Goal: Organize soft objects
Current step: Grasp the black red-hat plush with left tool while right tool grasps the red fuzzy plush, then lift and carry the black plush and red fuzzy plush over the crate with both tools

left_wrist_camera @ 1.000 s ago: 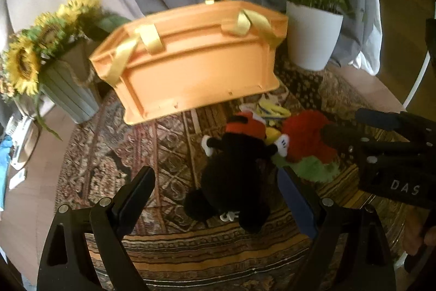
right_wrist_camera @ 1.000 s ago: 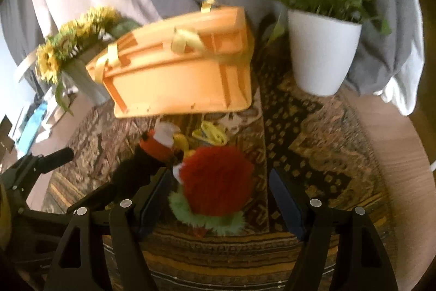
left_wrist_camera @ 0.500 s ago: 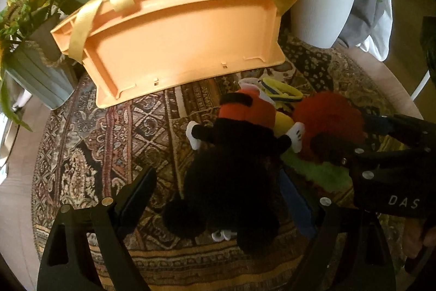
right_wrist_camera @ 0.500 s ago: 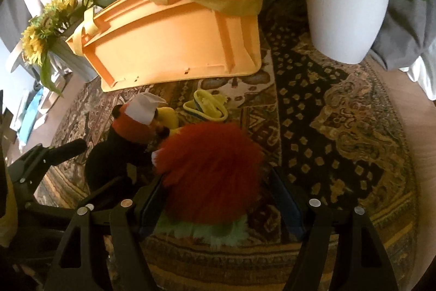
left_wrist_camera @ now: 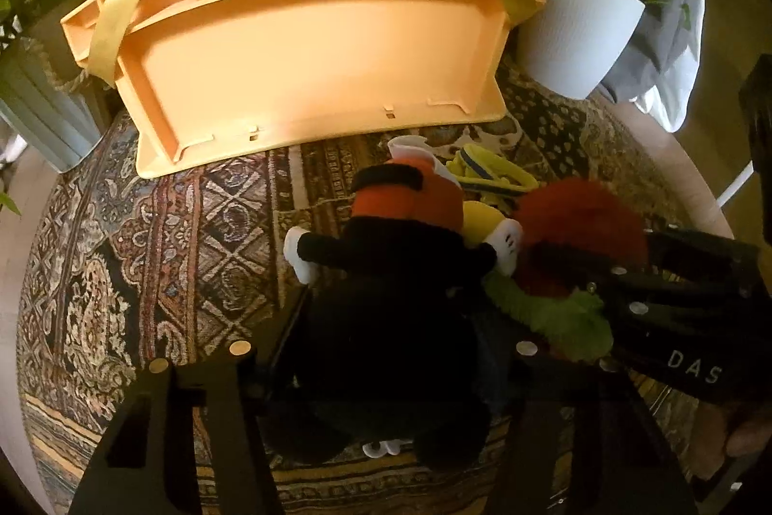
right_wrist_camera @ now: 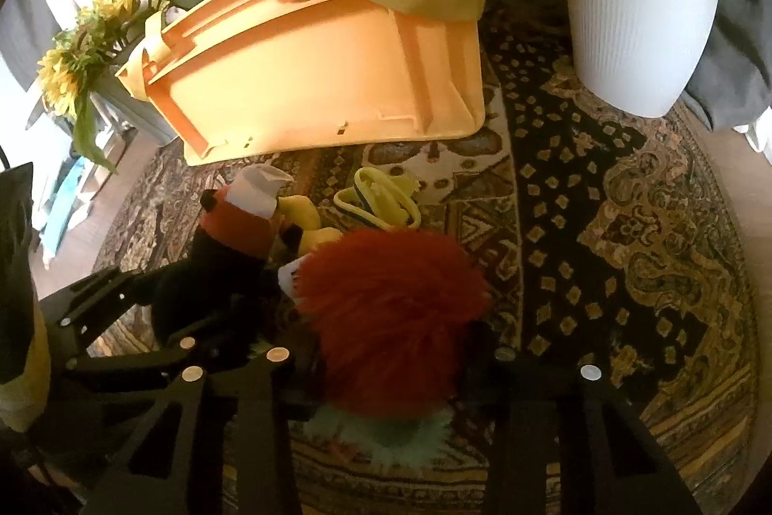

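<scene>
A black plush toy (left_wrist_camera: 386, 312) with an orange-red head and white hands lies on the patterned rug (left_wrist_camera: 159, 254). My left gripper (left_wrist_camera: 386, 346) is closing its jaws around the toy's body, and the pads press into both sides. Beside it lies a red fuzzy plush (right_wrist_camera: 391, 298) with a green frill. My right gripper (right_wrist_camera: 391, 351) is closing on it, with its fingers sunk into the fur. An orange basket (left_wrist_camera: 313, 71) with yellow straps lies tipped on its side behind the toys. A yellow soft item (right_wrist_camera: 381, 196) lies between the basket and the toys.
A white ribbed plant pot (right_wrist_camera: 632, 18) stands at the back right of the rug. A pale vase of sunflowers (left_wrist_camera: 43, 114) stands at the back left. Grey curtain hangs behind. Wood floor rings the round rug (right_wrist_camera: 627, 225).
Both grippers came down over the toys. Their jaws narrowed from wide apart to pressing on the black plush and the red plush.
</scene>
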A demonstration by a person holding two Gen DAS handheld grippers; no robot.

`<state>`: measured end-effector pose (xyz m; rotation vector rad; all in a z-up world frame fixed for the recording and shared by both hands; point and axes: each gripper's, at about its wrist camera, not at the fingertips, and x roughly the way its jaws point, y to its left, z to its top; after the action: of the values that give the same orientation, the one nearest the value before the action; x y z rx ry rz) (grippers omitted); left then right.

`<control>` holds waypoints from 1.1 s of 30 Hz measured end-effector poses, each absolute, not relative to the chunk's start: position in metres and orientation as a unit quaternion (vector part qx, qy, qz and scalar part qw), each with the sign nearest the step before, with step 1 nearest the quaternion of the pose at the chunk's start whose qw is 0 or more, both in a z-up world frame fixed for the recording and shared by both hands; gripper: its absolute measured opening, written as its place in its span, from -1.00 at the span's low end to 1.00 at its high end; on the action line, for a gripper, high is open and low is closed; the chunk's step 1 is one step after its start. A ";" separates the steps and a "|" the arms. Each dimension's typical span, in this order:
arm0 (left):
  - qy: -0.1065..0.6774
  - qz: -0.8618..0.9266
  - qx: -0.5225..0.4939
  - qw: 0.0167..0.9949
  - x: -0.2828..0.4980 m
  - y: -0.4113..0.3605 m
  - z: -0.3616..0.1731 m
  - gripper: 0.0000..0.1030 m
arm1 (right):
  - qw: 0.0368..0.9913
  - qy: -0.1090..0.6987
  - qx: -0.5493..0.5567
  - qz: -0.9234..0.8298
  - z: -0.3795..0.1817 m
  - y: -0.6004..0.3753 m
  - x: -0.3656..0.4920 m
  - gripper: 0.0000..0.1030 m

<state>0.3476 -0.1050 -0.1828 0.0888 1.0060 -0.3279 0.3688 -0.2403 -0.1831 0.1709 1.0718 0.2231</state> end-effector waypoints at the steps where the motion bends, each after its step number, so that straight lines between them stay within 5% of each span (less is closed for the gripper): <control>1: 0.478 -0.156 0.041 0.863 0.346 -0.104 -0.182 0.12 | 0.851 0.508 0.081 0.106 -0.182 -0.240 0.368 -0.21; 33: 0.330 -0.090 0.012 0.940 0.318 -0.071 -0.056 0.12 | 0.934 0.340 0.055 0.093 -0.050 -0.233 0.349 -0.22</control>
<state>0.3179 -0.0708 -0.0560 0.0248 0.6738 -0.1837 0.3490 -0.2326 -0.0500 0.1123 0.6963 0.1902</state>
